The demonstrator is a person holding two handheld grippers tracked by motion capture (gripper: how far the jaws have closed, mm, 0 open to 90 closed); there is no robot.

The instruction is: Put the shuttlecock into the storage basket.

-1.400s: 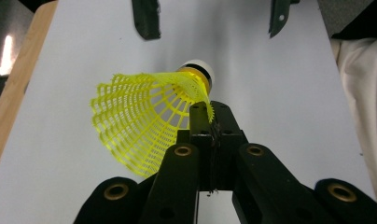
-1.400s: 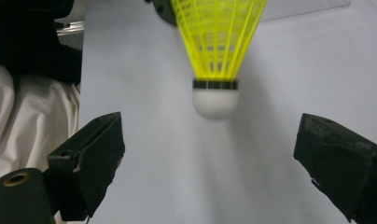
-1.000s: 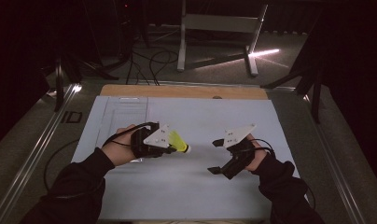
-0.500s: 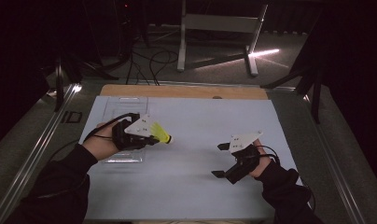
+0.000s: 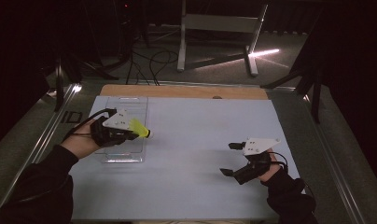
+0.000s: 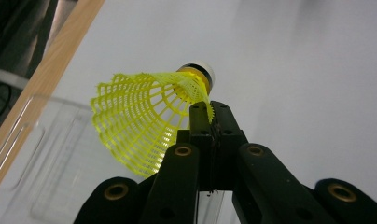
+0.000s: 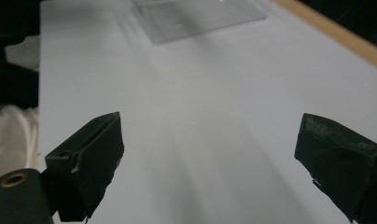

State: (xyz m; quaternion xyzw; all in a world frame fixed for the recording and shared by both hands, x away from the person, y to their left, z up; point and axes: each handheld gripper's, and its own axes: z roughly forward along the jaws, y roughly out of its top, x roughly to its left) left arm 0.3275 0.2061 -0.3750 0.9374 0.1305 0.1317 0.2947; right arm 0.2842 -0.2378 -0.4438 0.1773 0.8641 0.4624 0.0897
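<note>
- Yellow mesh skirt and white-tipped cork mark the shuttlecock (image 6: 151, 119), pinched at its skirt edge by the left gripper (image 5: 130, 134), whose jaws are pressed together on the mesh.
- The shuttlecock (image 5: 141, 129) is held above the right edge of the clear plastic tray (image 5: 123, 156), cork pointing toward the table's middle.
- The tray lies on the pale blue mat (image 5: 200, 140), near its left side.
- The right gripper (image 5: 228, 158) is low over the mat, well apart from the tray, jaws spread wide with nothing between them.
- A wooden strip (image 5: 177, 91) borders the mat's far edge.
</note>
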